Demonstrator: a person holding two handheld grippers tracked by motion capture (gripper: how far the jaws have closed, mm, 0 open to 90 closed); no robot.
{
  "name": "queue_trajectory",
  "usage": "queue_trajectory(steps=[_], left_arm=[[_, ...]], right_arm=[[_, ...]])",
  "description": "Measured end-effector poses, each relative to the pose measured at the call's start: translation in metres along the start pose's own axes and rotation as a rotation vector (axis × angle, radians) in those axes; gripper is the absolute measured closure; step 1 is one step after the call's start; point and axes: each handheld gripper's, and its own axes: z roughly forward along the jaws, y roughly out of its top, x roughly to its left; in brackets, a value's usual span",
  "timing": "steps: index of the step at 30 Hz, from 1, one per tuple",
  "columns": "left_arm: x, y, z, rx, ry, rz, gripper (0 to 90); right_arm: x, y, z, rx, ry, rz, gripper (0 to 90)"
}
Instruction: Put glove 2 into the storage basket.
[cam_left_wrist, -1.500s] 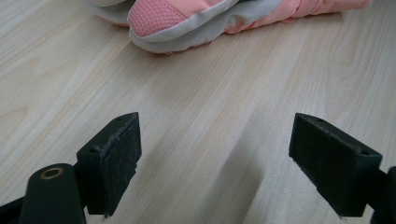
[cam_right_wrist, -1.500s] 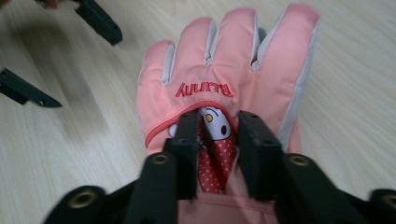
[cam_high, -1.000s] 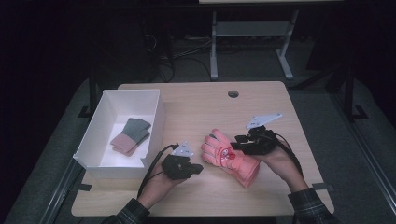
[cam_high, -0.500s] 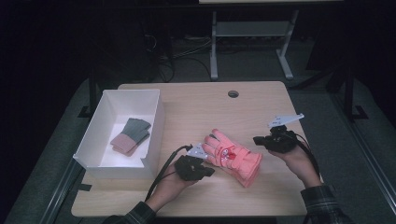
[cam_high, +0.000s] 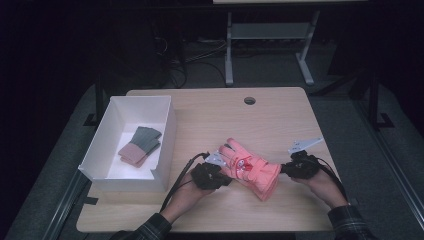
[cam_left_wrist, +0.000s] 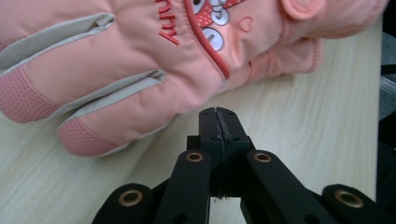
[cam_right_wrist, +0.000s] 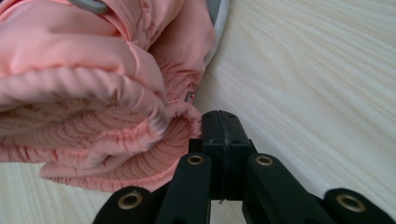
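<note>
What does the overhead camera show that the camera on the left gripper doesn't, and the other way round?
The high view alone takes in the white box with a folded grey and pink item inside, the right gripper at the glove's cuff end, both of the person's hands, and the whole table.

The left gripper view alone gives the close detail: red stitched lettering, grey seams between the fingers, and the left gripper with its jaws pressed together, just short of the glove.

Both show the pink glove lying on the wooden tabletop.

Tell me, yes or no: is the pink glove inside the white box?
No. In the high view the pink glove lies on the table, right of the white box.
</note>
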Motion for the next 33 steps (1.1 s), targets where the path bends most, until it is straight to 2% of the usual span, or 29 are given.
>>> queue_trajectory(steps=[3,4,8,15,16,17,18,24,29,30,33], left_arm=[[0.004,0.002,0.0,0.009,0.006,0.005,89.6],[0.004,0.002,0.001,0.002,0.009,-0.009,89.6],[0.01,0.001,-0.003,0.008,0.02,-0.008,89.6],[0.023,0.0,-0.008,-0.008,0.032,-0.043,89.6],[0.025,0.0,-0.009,-0.012,0.031,-0.048,89.6],[0.026,0.0,-0.009,-0.012,0.03,-0.054,89.6],[0.029,0.0,-0.009,-0.006,0.029,-0.046,89.6],[0.039,0.003,-0.01,-0.012,0.028,-0.068,89.6],[0.046,0.008,-0.009,-0.01,0.028,-0.049,89.6],[0.046,0.009,-0.008,-0.019,0.029,-0.063,89.6],[0.046,0.011,-0.006,-0.026,0.031,-0.067,89.6]], right_arm=[[0.003,0.001,0.002,-0.004,0.017,-0.008,90.0],[0.005,0.001,0.002,0.001,0.022,-0.01,90.0],[0.011,0.002,0.004,0.006,0.036,-0.031,90.0],[0.033,0.005,0.013,0.019,0.095,-0.069,90.0],[0.04,0.005,0.015,0.02,0.11,-0.082,90.0],[0.04,0.005,0.015,0.02,0.11,-0.082,90.0],[0.043,0.005,0.016,0.023,0.118,-0.086,90.0],[0.059,0.006,0.024,0.031,0.151,-0.086,90.0],[0.073,0.006,0.03,0.029,0.176,-0.111,90.0],[0.076,0.007,0.031,0.03,0.179,-0.114,90.0],[0.083,0.009,0.035,0.03,0.19,-0.122,90.0]])
